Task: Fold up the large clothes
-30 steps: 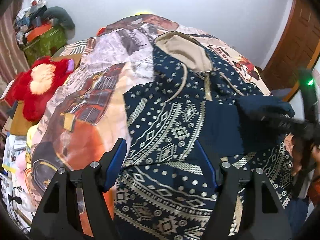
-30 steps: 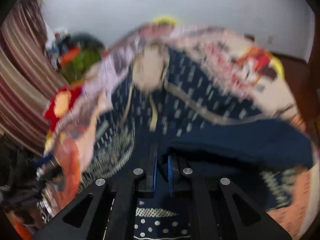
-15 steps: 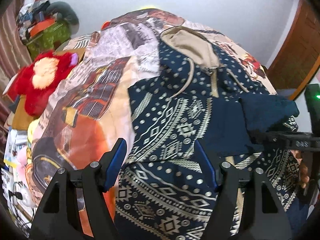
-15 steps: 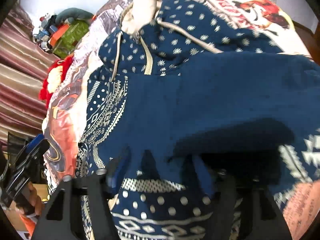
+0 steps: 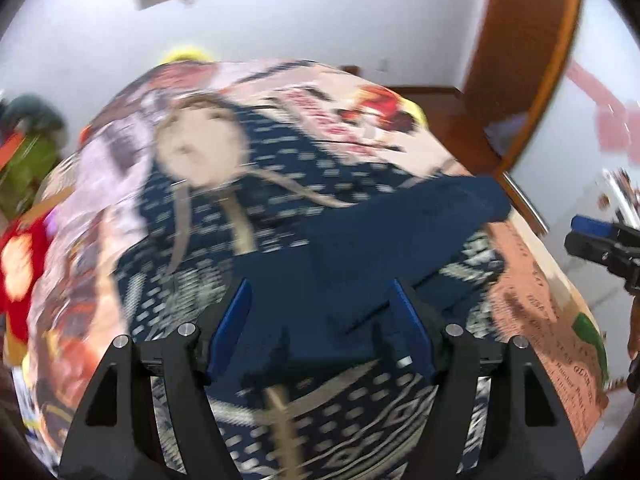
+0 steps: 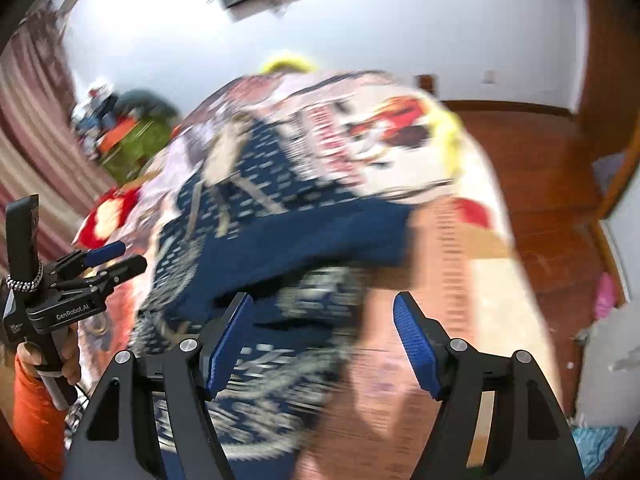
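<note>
Jaws: right gripper (image 6: 322, 344) just opened, left gripper (image 5: 320, 326) apart, both empty | navy patterned hooded jacket (image 5: 280, 216): plain sleeve (image 5: 400, 232) folded across its chest | risk: loose sleeve may slide off, nothing pinning it.

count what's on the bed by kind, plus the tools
hooded patterned garment: 1
printed bedsheet: 1
red plush toy: 1
tools: 2, left tool and right tool, both open and holding nothing
total: 5

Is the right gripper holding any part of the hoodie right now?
No, the right gripper is open, its blue fingers apart above the hoodie.
</note>
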`<state>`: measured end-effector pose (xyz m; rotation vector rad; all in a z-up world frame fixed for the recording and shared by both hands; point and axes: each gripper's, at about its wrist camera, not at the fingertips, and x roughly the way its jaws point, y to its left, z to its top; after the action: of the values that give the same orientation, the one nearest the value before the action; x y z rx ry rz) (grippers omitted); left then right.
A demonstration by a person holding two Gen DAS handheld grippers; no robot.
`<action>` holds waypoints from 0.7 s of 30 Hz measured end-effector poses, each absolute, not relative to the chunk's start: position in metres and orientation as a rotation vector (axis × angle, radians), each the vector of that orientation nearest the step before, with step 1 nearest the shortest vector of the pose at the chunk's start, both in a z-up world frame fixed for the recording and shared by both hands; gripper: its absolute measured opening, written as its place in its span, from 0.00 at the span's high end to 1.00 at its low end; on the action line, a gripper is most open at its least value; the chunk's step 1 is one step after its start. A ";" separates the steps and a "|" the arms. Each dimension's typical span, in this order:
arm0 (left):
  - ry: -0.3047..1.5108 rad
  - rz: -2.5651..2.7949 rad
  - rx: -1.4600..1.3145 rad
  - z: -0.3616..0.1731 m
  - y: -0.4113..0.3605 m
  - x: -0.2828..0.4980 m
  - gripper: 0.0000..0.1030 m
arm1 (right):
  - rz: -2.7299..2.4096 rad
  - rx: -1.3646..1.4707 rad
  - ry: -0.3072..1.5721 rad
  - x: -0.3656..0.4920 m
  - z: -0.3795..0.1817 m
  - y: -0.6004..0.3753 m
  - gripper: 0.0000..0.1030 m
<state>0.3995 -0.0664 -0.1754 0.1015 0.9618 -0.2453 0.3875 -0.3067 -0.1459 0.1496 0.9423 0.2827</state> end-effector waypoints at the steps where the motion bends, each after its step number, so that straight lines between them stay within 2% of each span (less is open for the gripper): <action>1: 0.970 -0.264 0.130 -0.181 -0.082 0.404 0.31 | 0.268 0.158 0.938 0.386 -0.146 -0.318 0.31; 9: 1.017 -0.272 0.331 -0.225 -0.150 0.440 0.32 | 0.213 0.208 0.991 0.379 -0.174 -0.367 0.31; 11: 1.018 -0.283 0.317 -0.228 -0.155 0.444 0.39 | 0.216 0.194 1.004 0.382 -0.181 -0.368 0.31; 14: 1.007 -0.314 0.317 -0.228 -0.164 0.446 0.61 | 0.229 0.166 1.014 0.386 -0.190 -0.360 0.31; 16: 0.992 -0.319 0.335 -0.228 -0.170 0.446 0.88 | 0.243 0.157 1.021 0.390 -0.193 -0.353 0.31; 17: 0.988 -0.319 0.335 -0.227 -0.171 0.447 0.93 | 0.249 0.152 1.024 0.394 -0.195 -0.348 0.31; 21: 0.946 -0.294 0.260 -0.209 -0.153 0.450 0.95 | 0.281 0.145 1.020 0.406 -0.196 -0.328 0.31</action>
<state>0.4497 -0.1534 -0.2094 0.2601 0.9463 -0.2941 0.4056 -0.3278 -0.1962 0.1447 1.0204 0.2809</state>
